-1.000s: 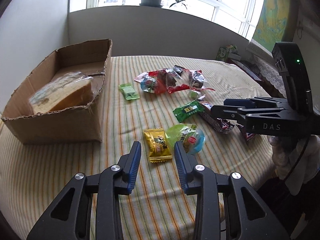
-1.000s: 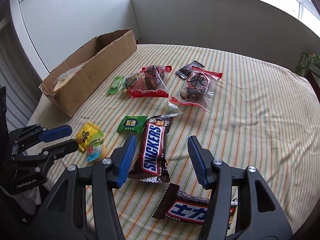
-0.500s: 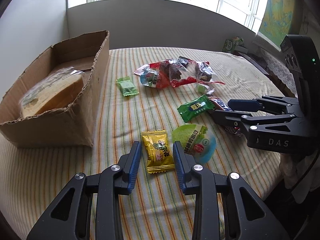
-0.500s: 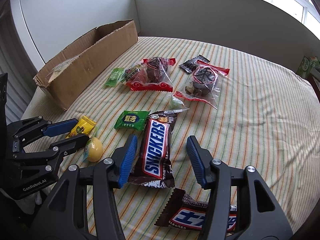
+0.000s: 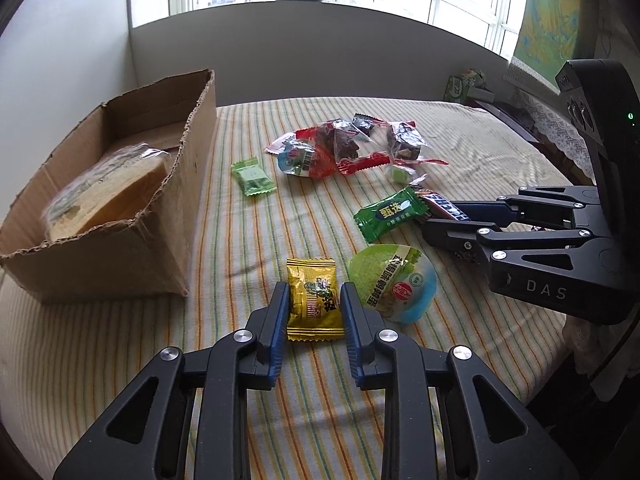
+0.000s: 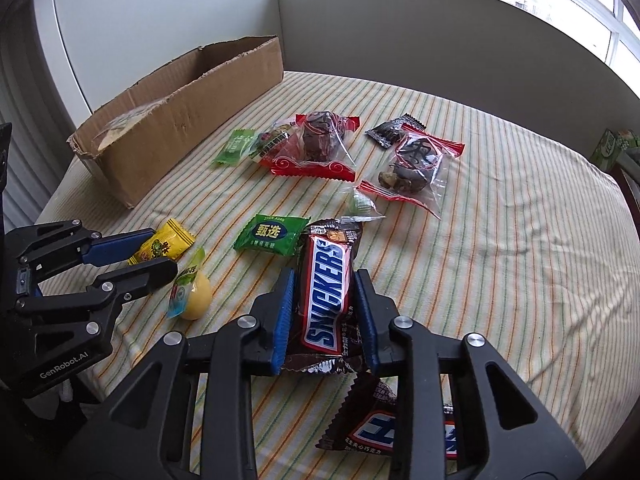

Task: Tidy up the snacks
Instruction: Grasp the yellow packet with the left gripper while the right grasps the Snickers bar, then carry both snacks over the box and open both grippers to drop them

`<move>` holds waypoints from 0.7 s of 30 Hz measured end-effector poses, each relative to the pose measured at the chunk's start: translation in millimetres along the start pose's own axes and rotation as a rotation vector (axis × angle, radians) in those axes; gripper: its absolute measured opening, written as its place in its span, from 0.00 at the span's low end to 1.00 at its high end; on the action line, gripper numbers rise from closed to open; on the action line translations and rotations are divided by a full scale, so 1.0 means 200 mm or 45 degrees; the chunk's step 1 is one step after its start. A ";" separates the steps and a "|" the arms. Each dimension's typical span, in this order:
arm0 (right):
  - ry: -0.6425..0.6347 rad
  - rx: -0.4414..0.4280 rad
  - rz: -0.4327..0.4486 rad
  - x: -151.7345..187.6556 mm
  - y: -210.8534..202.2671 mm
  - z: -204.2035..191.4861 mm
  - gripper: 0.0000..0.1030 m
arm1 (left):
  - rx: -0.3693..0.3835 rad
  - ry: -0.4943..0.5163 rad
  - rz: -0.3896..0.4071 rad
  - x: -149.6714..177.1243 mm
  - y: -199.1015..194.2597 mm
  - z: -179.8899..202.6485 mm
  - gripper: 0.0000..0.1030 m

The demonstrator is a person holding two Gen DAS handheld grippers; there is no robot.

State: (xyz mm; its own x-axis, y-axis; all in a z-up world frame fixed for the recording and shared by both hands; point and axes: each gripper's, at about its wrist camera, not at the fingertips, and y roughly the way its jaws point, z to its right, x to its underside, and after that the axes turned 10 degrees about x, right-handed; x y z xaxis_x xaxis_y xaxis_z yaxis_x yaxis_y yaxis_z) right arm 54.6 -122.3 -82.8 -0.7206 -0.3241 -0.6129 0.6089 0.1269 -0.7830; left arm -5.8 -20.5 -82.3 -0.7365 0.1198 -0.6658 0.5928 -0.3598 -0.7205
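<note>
grippers (image 5: 313,300) (image 6: 325,288) clamp yellow packet (image 5: 314,304), snickers bar (image 6: 329,292).

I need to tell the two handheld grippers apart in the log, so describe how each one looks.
Both are black angular plastic with triangular cutouts, silver pivot screws and ribbed blue finger pads. The left gripper carries white "GenRobot.AI" lettering on its side. The right gripper carries "DAS" lettering and a tall black housing with a small green light. No cables or sleeves show.
</note>
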 end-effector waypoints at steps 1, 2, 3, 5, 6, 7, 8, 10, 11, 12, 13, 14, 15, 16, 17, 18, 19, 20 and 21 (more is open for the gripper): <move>0.006 0.001 0.003 0.00 -0.01 0.01 0.30 | 0.000 -0.003 0.003 0.00 0.00 0.00 0.23; 0.012 0.001 0.008 0.00 -0.01 0.01 0.30 | 0.001 -0.006 0.008 0.00 -0.01 0.00 0.23; 0.016 0.000 0.015 0.00 -0.02 0.01 0.30 | 0.002 -0.009 0.012 0.00 -0.02 0.00 0.23; 0.027 -0.001 0.034 0.00 -0.05 0.02 0.30 | 0.004 -0.013 0.026 0.00 -0.04 -0.01 0.23; 0.031 -0.003 0.045 -0.01 -0.06 0.02 0.30 | 0.007 -0.017 0.034 -0.01 -0.05 -0.01 0.23; 0.035 -0.004 0.057 -0.01 -0.08 0.02 0.30 | 0.014 -0.020 0.043 -0.02 -0.06 -0.01 0.23; 0.035 -0.005 0.069 -0.02 -0.09 0.02 0.30 | 0.018 -0.023 0.055 -0.02 -0.08 -0.01 0.23; 0.030 -0.007 0.091 -0.04 -0.12 0.01 0.30 | 0.024 -0.022 0.082 -0.04 -0.11 -0.01 0.23; 0.030 -0.007 0.102 -0.05 -0.13 0.00 0.30 | 0.027 -0.024 0.095 -0.05 -0.13 -0.01 0.23; 0.028 -0.008 0.111 -0.06 -0.15 -0.01 0.30 | 0.032 -0.025 0.107 -0.05 -0.14 -0.01 0.23; 0.032 -0.010 0.121 -0.07 -0.16 -0.01 0.30 | 0.036 -0.026 0.117 -0.06 -0.15 -0.01 0.23; 0.037 -0.020 0.129 -0.08 -0.17 -0.01 0.30 | 0.039 -0.029 0.124 -0.06 -0.16 -0.01 0.23; 0.041 -0.027 0.138 -0.09 -0.18 -0.02 0.30 | 0.039 -0.034 0.132 -0.07 -0.17 -0.02 0.23; 0.042 -0.028 0.149 -0.11 -0.19 -0.02 0.30 | 0.042 -0.038 0.139 -0.07 -0.18 -0.02 0.23; 0.034 -0.026 0.159 -0.13 -0.20 -0.03 0.30 | 0.043 -0.042 0.146 -0.07 -0.19 -0.03 0.23; 0.025 -0.025 0.167 -0.14 -0.21 -0.04 0.30 | 0.044 -0.049 0.154 -0.08 -0.20 -0.03 0.23; 0.018 -0.026 0.173 -0.16 -0.21 -0.06 0.30 | 0.046 -0.051 0.162 -0.08 -0.21 -0.03 0.23; 0.009 -0.031 0.179 -0.19 -0.21 -0.07 0.30 | 0.043 -0.053 0.173 -0.09 -0.23 -0.04 0.23; 0.001 -0.036 0.183 -0.21 -0.21 -0.09 0.30 | 0.040 -0.056 0.185 -0.10 -0.24 -0.05 0.23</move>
State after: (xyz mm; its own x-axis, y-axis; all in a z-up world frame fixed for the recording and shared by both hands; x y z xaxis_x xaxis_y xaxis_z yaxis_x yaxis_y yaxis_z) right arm 53.0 -98.1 -25.8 -0.6271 -0.3002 -0.7188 0.6961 0.1983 -0.6901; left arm -15.6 3.0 -36.4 -0.6579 0.0238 -0.7527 0.6840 -0.3994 -0.6105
